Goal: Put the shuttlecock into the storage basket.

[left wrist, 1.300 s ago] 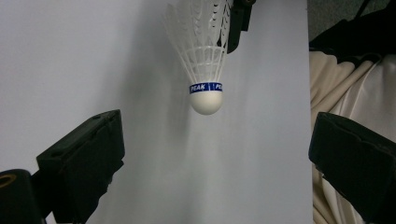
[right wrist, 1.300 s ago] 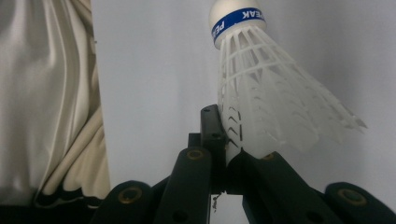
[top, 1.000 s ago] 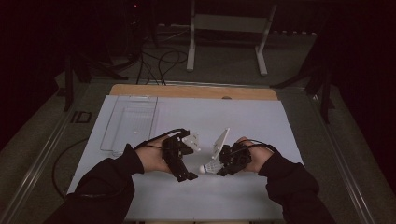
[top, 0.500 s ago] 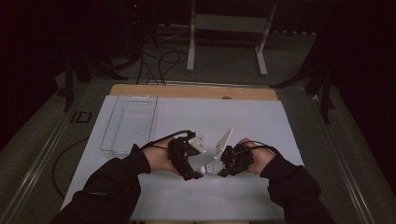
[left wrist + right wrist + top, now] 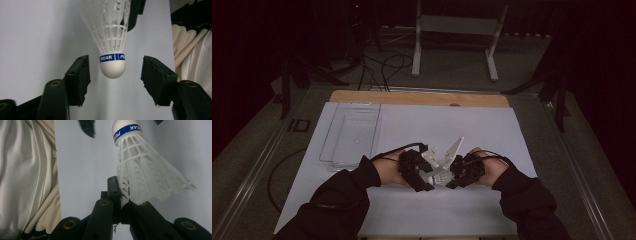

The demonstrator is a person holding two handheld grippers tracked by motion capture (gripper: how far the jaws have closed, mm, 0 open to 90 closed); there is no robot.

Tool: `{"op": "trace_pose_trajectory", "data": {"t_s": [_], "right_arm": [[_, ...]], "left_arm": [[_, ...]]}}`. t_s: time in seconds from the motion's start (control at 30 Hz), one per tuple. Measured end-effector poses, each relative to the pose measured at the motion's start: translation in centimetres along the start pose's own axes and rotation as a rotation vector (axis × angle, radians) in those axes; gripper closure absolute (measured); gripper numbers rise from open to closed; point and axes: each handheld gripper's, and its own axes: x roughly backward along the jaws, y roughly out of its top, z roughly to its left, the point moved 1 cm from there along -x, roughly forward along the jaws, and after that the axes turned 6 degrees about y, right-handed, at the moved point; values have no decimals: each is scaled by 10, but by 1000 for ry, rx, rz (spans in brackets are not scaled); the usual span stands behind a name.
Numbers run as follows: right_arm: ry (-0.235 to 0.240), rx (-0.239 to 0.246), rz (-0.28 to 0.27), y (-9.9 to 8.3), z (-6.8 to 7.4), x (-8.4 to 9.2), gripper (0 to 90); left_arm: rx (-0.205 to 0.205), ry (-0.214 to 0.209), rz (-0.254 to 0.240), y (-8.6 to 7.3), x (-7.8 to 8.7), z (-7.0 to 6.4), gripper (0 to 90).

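A white shuttlecock [image 5: 112, 45] with a blue band round its cork hangs above the white table sheet [image 5: 412, 210]. My right gripper [image 5: 120, 192] is shut on the rim of the shuttlecock [image 5: 142, 170] skirt, cork pointing away from it. My left gripper [image 5: 116, 72] faces it, one jaw on each side of the cork with a gap on both sides. Its jaws have just been closing and the pads do not touch the cork. In the high view the left gripper [image 5: 422, 172] and right gripper [image 5: 457, 172] meet near the table's front middle, the shuttlecock [image 5: 438, 176] between them.
A clear plastic tray [image 5: 354, 132] lies at the back left of the sheet. A wooden strip [image 5: 419, 98] runs along the far edge, with a metal stand [image 5: 457, 25] and cables on the floor beyond. Cream cloth [image 5: 27, 175] lies beside the grippers.
My left hand has moved right and a little down, up to the shuttlecock in the right gripper, and its jaws have narrowed around the cork. The right hand has stayed still.
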Motion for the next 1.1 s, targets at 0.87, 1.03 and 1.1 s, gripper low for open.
{"op": "trace_pose_trajectory", "data": {"t_s": [0.87, 1.03, 1.1], "right_arm": [[1, -5, -28, 0, 2, 3, 900], [-4, -5, -29, 1, 1, 3, 897], [-7, -5, -35, 0, 1, 3, 895]], "left_arm": [[31, -50, 10, 2, -6, 6, 656], [36, -41, 17, 2, -5, 7, 659], [45, -43, 20, 1, -5, 8, 659]]}}
